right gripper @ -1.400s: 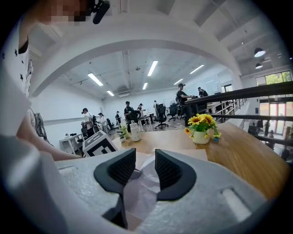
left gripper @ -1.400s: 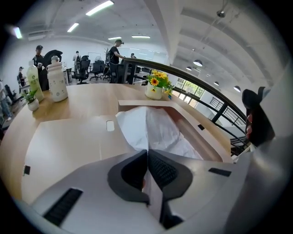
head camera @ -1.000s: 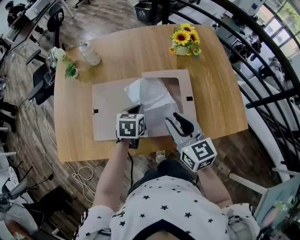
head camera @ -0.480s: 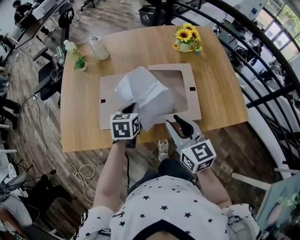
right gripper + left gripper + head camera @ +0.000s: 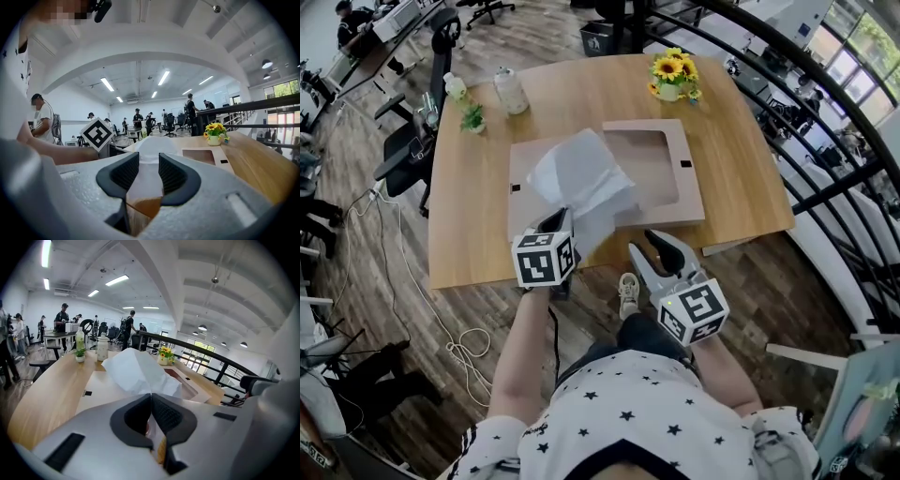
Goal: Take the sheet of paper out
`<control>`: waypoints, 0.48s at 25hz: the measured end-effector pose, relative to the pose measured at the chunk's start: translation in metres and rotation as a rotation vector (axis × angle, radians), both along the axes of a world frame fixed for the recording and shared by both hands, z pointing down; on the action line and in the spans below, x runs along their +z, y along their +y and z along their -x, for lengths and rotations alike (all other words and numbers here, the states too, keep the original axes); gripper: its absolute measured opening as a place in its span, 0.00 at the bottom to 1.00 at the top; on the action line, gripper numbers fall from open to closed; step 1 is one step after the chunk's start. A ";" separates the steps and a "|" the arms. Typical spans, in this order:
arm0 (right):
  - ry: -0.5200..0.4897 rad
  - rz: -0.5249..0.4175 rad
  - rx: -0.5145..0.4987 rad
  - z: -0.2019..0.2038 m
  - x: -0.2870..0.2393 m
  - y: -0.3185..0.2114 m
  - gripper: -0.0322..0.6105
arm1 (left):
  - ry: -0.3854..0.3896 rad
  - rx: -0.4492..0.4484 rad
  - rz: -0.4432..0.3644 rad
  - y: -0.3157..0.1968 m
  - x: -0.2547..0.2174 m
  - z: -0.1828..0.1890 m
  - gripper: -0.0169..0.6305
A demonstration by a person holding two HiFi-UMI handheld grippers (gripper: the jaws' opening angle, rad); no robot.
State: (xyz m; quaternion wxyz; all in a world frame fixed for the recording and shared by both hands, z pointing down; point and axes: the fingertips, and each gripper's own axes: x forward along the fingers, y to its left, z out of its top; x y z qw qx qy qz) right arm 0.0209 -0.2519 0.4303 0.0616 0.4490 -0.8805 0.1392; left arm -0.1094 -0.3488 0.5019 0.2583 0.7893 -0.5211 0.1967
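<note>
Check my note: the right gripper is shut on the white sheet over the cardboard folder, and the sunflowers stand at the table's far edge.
Wrong gripper: the left gripper view shows the left gripper shut on the white sheet over the cardboard folder; the right gripper is open and empty. The sunflowers do stand at the table's far edge.

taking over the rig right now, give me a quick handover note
Left gripper: shut on the crumpled white sheet of paper, holding it up above the flat brown cardboard sleeve with a window on the wooden table.
Right gripper: open, empty, by the table's front edge.
Done: sheet gripped and mostly raised.
Left: pull it fully clear; I can't tell whether its far edge is free.
</note>
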 end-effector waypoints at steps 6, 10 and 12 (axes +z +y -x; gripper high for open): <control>0.010 -0.022 0.009 0.010 -0.001 0.036 0.23 | 0.033 -0.006 -0.044 0.037 -0.014 0.011 0.04; 0.019 -0.030 0.024 0.014 -0.002 0.061 0.23 | 0.058 -0.010 -0.066 0.066 -0.023 0.016 0.04; 0.025 -0.033 0.029 0.014 -0.003 0.074 0.23 | 0.069 -0.014 -0.075 0.081 -0.027 0.018 0.04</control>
